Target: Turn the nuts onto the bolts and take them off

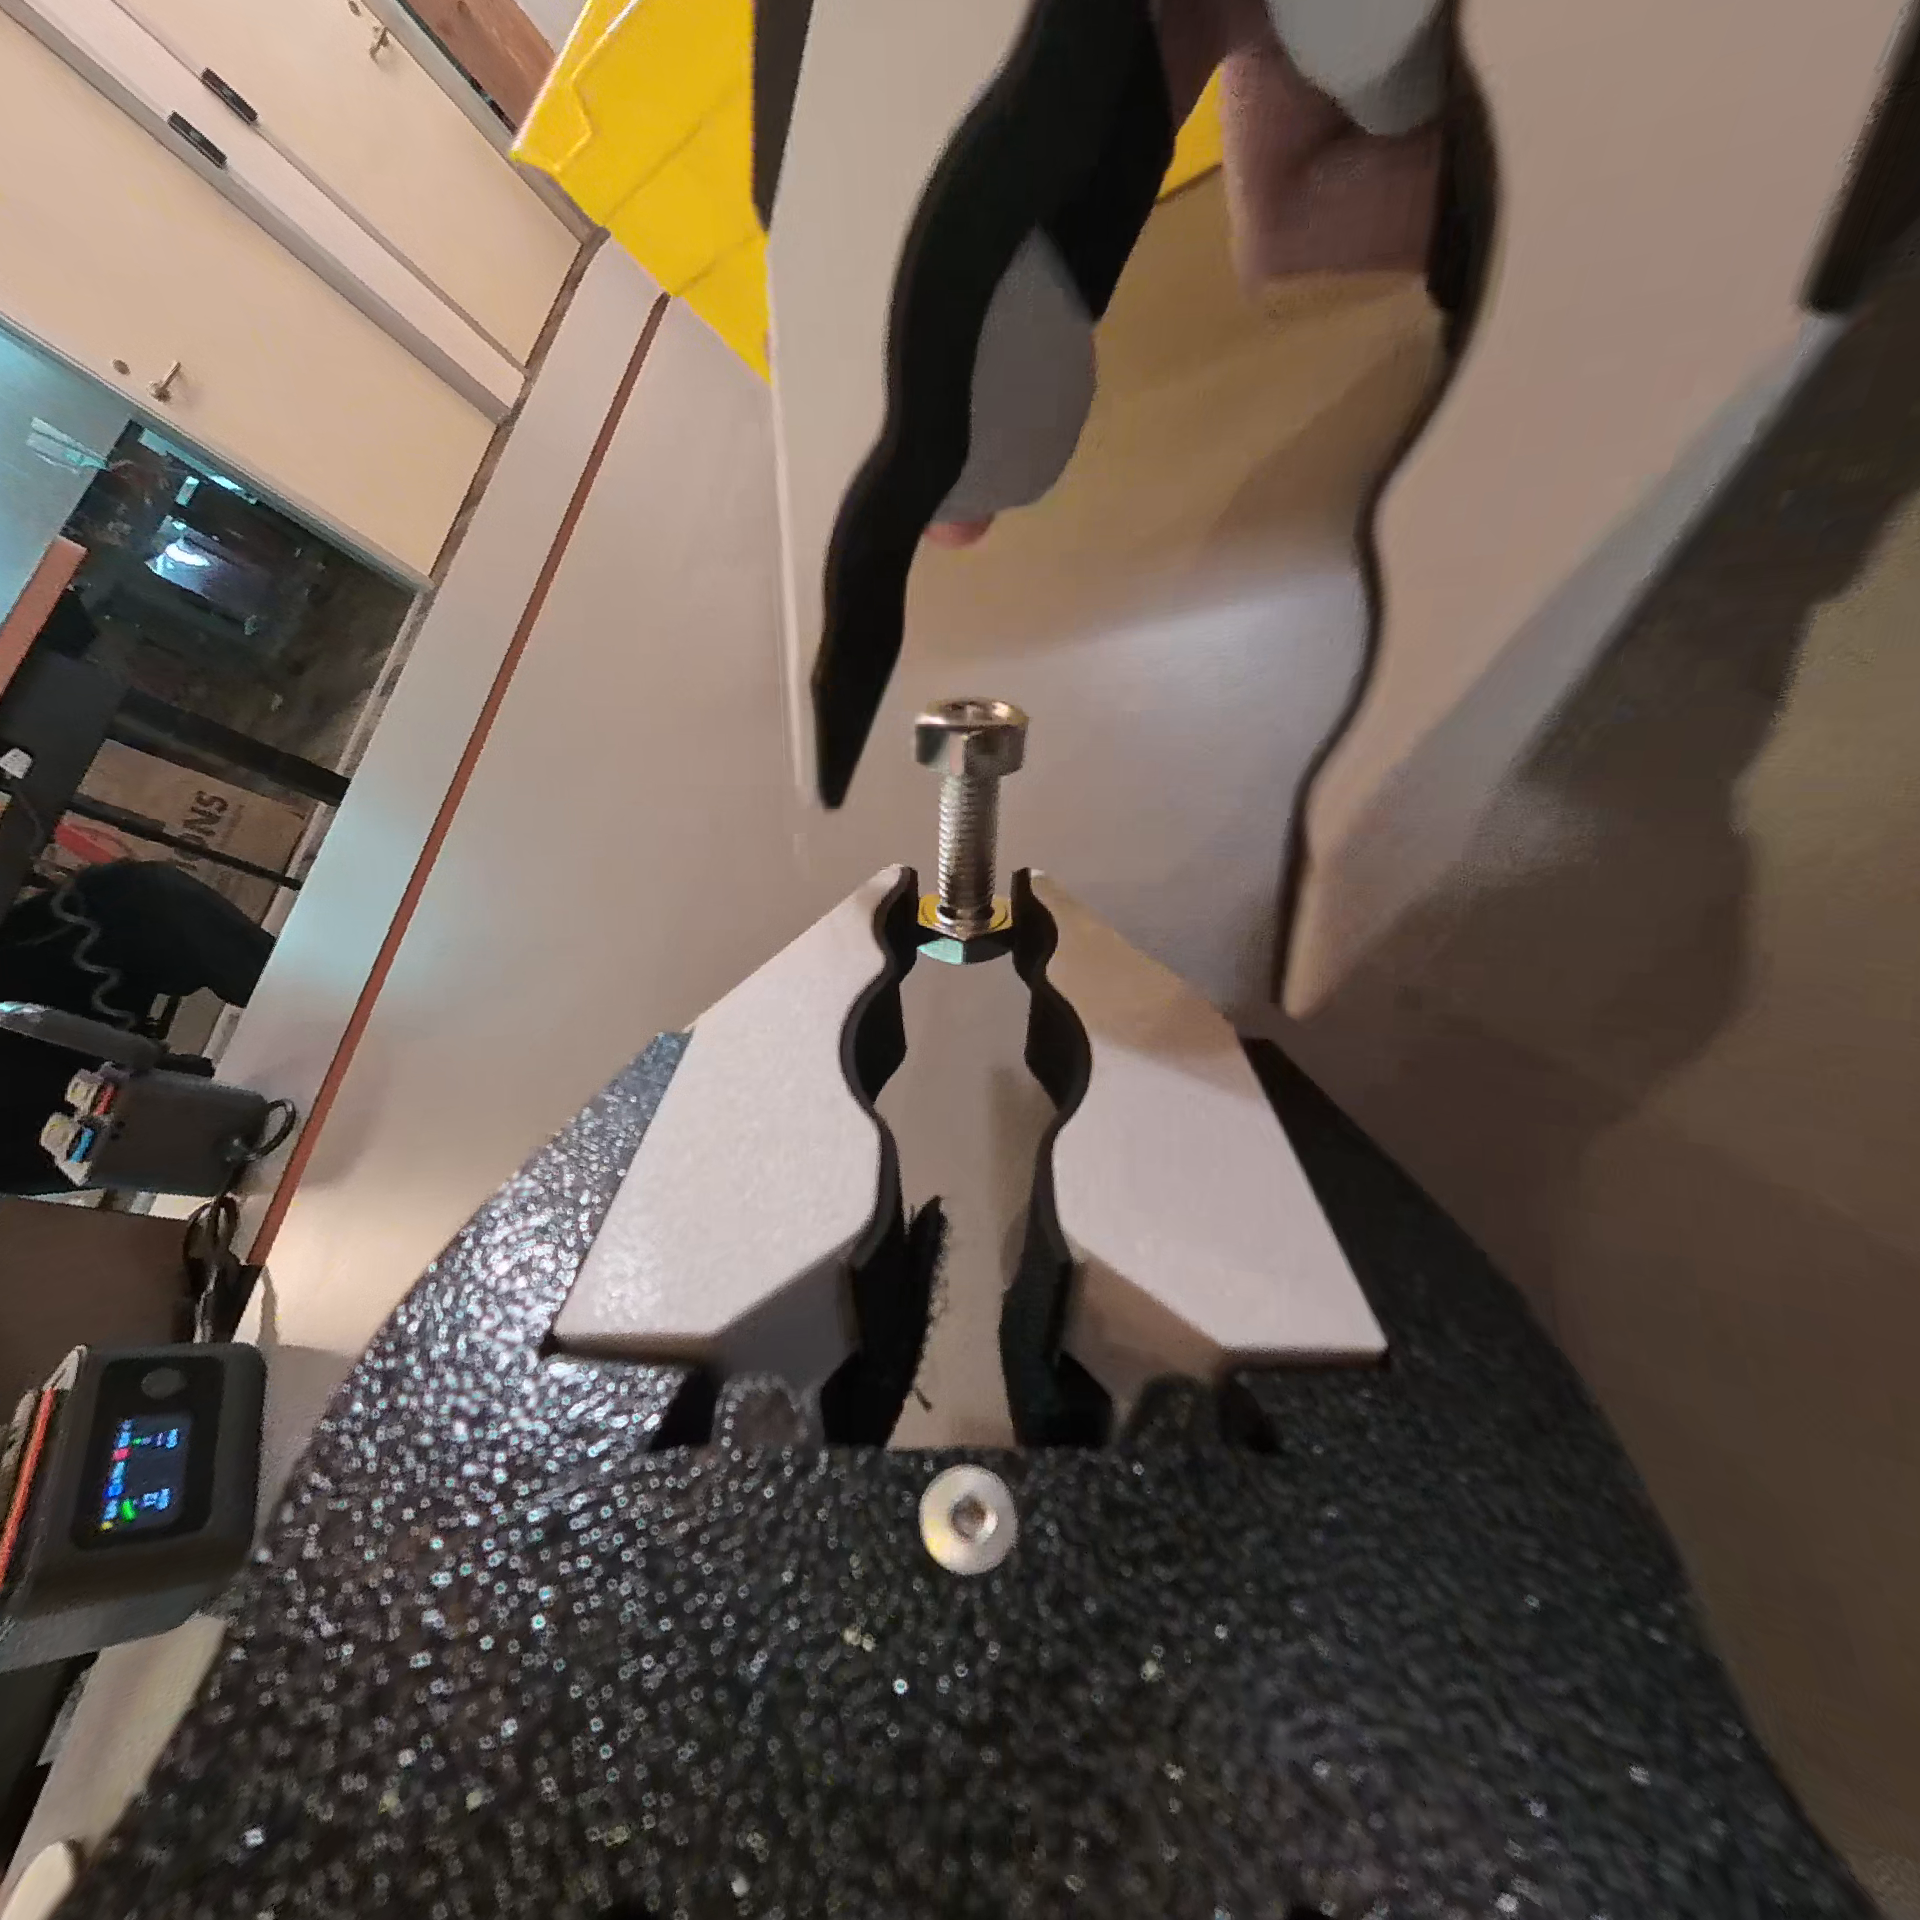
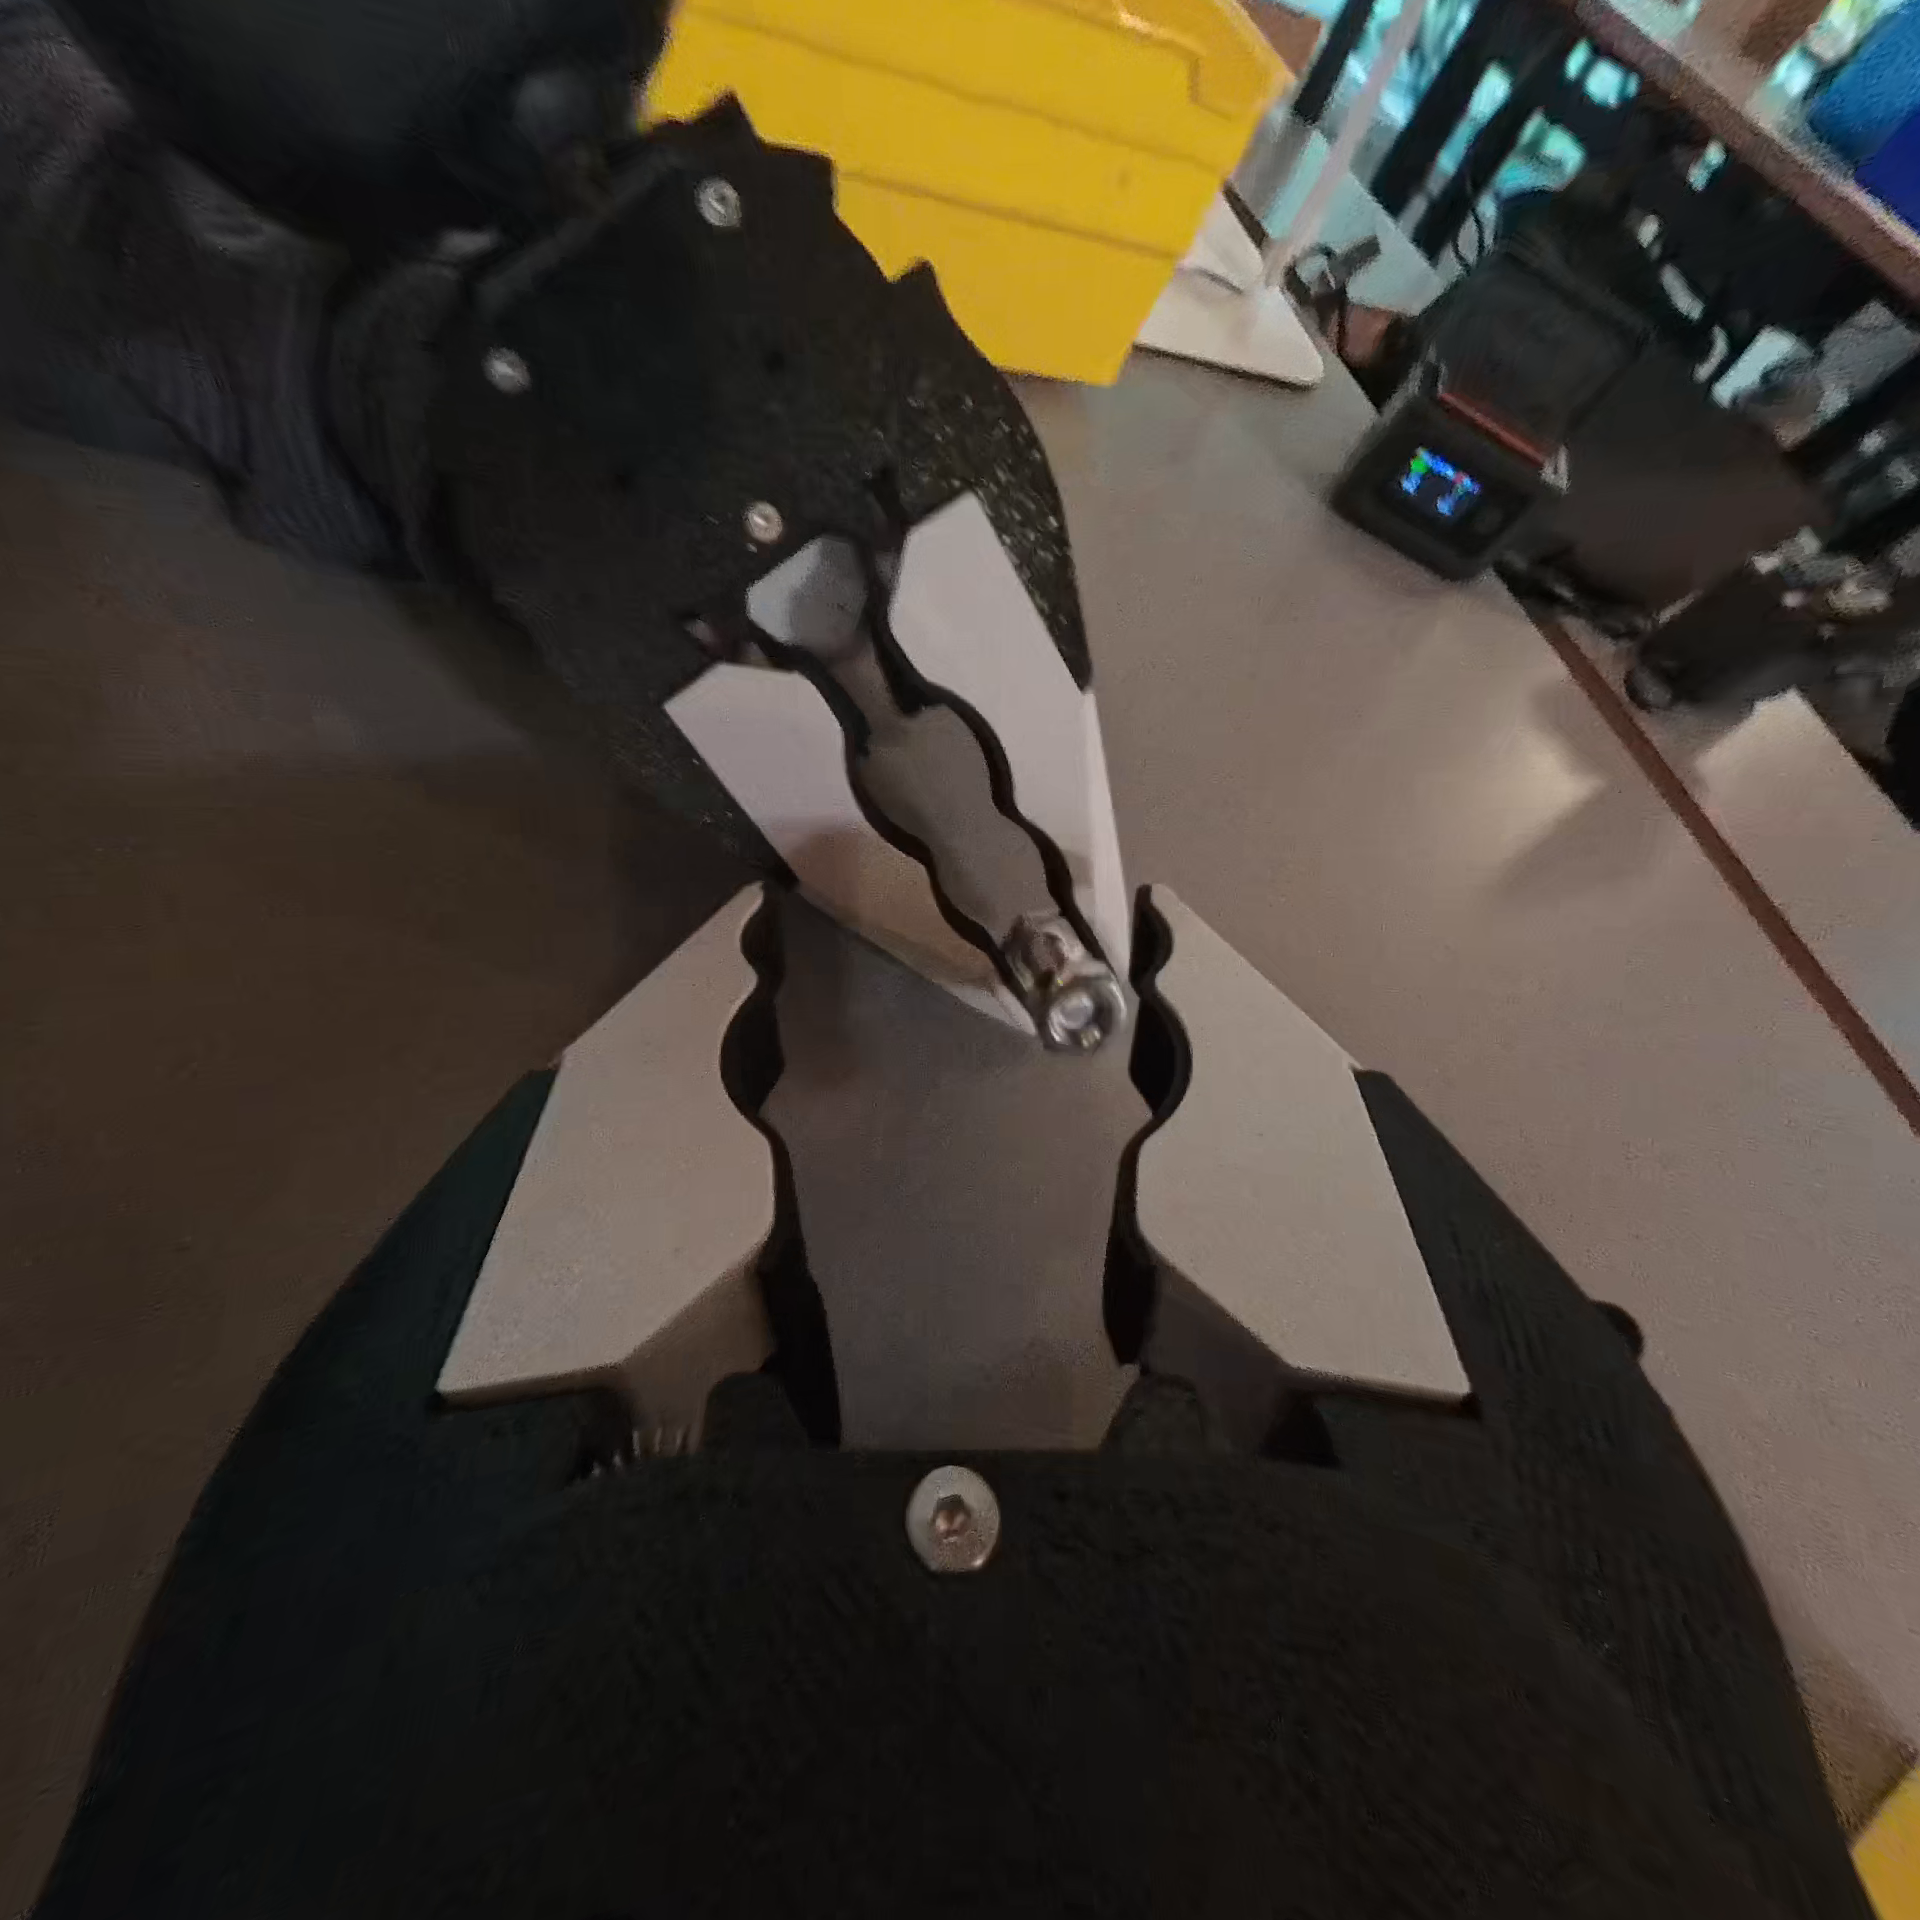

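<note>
My left gripper (image 1: pixel 961 894) is shut on a silver hex nut (image 1: pixel 961 937) at its fingertips. A silver socket-head bolt (image 1: pixel 966 800) is threaded in the nut and sticks out forward, head away from me. My right gripper (image 1: pixel 1070 883) is open, one finger on each side of the bolt head, not touching it. In the right wrist view my right gripper (image 2: pixel 956 914) is open and empty. The left gripper (image 2: pixel 1075 992) comes in from the upper left with the nut (image 2: pixel 1031 951) and bolt head (image 2: pixel 1083 1016) close to my right finger.
A yellow bin (image 2: pixel 987 177) stands at the back of the grey table (image 2: pixel 1351 831). A small black device with a lit screen (image 2: pixel 1444 488) sits near the table's right edge (image 2: pixel 1766 914); it also shows in the left wrist view (image 1: pixel 135 1475). A dark sleeve (image 2: pixel 208 312) holds the left gripper. The grippers' ends are close to 5 cm from one another.
</note>
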`<action>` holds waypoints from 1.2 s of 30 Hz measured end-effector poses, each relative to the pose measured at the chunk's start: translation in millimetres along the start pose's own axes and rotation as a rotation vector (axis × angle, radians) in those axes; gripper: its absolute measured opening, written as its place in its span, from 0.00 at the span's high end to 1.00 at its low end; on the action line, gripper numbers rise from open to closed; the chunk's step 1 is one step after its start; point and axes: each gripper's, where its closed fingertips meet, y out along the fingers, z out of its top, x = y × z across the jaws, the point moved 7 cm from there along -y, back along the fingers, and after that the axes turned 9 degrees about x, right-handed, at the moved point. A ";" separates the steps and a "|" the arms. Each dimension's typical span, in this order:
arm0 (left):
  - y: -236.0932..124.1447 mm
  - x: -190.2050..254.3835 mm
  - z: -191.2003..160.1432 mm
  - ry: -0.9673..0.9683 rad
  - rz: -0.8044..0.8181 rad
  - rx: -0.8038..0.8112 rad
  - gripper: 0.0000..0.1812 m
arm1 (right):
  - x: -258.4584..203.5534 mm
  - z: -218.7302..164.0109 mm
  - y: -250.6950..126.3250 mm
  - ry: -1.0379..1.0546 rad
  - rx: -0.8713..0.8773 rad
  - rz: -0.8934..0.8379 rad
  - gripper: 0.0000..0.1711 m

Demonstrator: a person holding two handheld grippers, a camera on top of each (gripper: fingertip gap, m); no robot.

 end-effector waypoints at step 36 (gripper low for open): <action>0.0 1.3 0.7 0.016 0.003 -0.010 0.91 | 14.4 -2.5 -11.0 0.158 -0.032 -0.041 0.67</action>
